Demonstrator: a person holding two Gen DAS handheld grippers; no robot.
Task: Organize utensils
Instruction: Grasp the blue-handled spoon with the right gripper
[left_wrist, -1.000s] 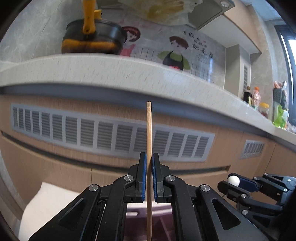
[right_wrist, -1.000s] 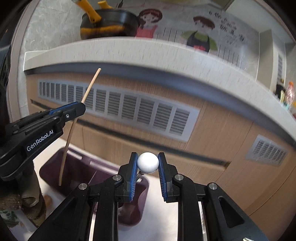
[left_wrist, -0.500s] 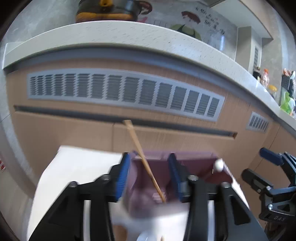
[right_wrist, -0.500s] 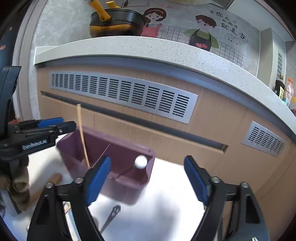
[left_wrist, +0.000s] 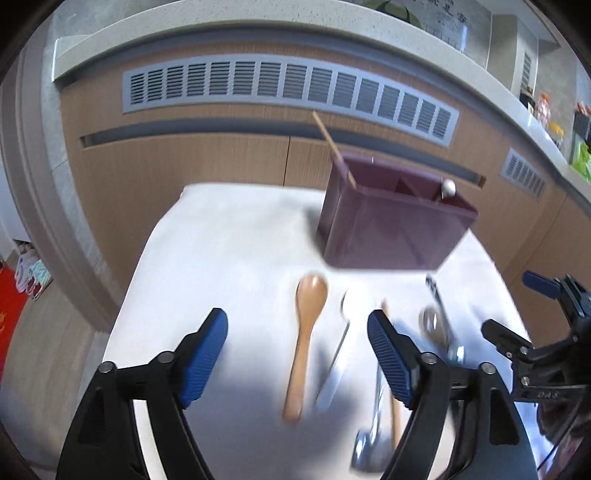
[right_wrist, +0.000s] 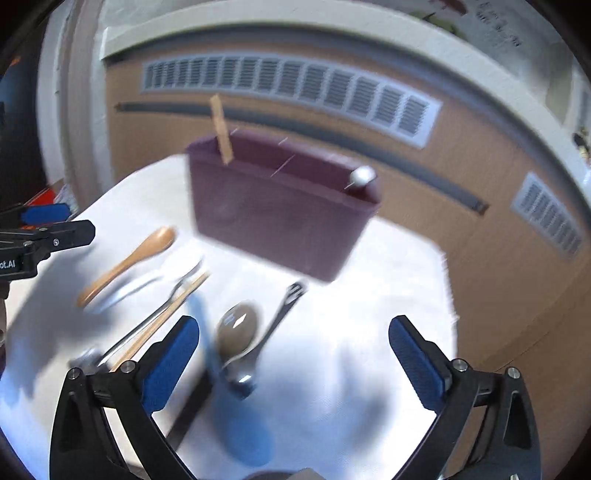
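A purple caddy (left_wrist: 391, 225) (right_wrist: 280, 214) stands at the far side of the white-clothed table (left_wrist: 221, 258). A wooden chopstick (left_wrist: 332, 147) (right_wrist: 221, 129) leans in its left compartment, and a white-knobbed utensil (left_wrist: 448, 187) (right_wrist: 362, 175) pokes out at its right end. Nearer lie a wooden spoon (left_wrist: 308, 332) (right_wrist: 129, 262), a loose chopstick (right_wrist: 166, 317), a metal spoon (right_wrist: 236, 328) and a dark fork (right_wrist: 284, 306). My left gripper (left_wrist: 295, 325) (right_wrist: 74, 221) hangs over the wooden spoon, jaws opening and holding nothing. My right gripper (right_wrist: 293, 328) (left_wrist: 513, 304), jaws also opening, is empty near the metal spoon and fork.
Wooden cabinet fronts with grey vent grilles (left_wrist: 288, 85) rise just behind the table under a pale counter. A blurred blue utensil (right_wrist: 232, 413) lies at the near edge. Floor with shoes and a red mat (left_wrist: 22, 280) shows past the table's left side.
The left gripper let go of the chopstick and the right let go of the white-knobbed utensil; both now stand in the caddy. Both grippers opened wide, pulled back and tipped down over the table.
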